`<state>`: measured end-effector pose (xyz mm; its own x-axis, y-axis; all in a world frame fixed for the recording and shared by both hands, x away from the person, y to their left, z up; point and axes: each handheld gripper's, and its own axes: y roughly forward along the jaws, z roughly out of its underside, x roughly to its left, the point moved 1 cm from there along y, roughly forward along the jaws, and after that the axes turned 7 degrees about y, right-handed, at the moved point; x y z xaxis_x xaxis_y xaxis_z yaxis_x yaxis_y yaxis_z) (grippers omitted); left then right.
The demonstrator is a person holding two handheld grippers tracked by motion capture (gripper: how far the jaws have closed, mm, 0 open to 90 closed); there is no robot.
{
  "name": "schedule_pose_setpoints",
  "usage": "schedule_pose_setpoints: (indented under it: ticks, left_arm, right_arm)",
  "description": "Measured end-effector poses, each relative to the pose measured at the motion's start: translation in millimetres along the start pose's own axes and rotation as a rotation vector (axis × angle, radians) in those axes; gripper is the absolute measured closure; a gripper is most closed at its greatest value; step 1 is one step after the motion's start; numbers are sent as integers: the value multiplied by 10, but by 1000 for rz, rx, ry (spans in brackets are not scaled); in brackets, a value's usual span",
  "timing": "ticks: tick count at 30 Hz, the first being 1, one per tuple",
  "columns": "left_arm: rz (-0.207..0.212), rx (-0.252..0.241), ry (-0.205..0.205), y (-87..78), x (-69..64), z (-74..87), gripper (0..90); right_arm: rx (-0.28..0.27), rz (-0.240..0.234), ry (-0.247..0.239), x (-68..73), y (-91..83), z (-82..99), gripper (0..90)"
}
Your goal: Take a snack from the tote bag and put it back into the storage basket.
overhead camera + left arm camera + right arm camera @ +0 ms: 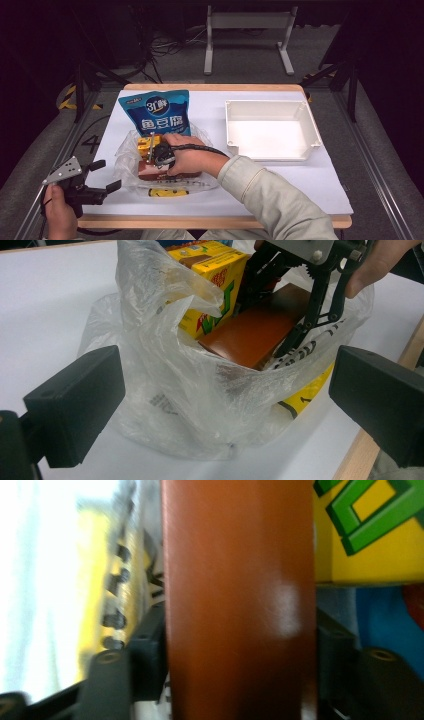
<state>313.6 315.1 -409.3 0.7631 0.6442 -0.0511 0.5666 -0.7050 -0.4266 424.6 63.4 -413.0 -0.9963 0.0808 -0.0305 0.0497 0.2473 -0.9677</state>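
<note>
Clearly the unpacking had barely begun: the bin (270, 131) was bare, and the bag (165, 390) held the brown box (252, 330) and a yellow carton (212, 277). The right gripper (159, 154) reached into the bag, its jaws tight against both sides of the brown box. The left gripper (92, 179) waited wide open, holding nothing, beside the bag.

My table (280, 187) has a white top. I see a clear bag (131, 172), a blue pouch (156, 112) and a white tray (270, 131) lying on it.
</note>
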Motion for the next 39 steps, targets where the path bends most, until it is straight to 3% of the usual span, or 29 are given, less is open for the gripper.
schedule_pose_setpoints:
  ticks: [7, 14, 17, 28, 30, 39]
  left_arm:
    - [-2, -3, -4, -6, 6, 4, 21]
    - [3, -9, -10, -18, 14, 7, 20]
    - [-9, -11, -23, -30, 40, 24, 22]
    - [-9, -21, -10, -38, 35, 13, 21]
    - [-8, -28, -24, -49, 63, 19, 19]
    - [-7, -24, -34, -46, 60, 12, 21]
  right_arm:
    - [4, 4, -14, -6, -14, 0, 423]
    - [-34, 9, -6, -8, -122, 4, 424]
    - [-61, 14, -1, 8, -206, 8, 425]
    - [-133, 19, -12, 59, -467, -29, 424]
    - [-150, 13, -10, 60, -514, -44, 424]
    - [-155, 38, -23, 97, -817, -79, 424]
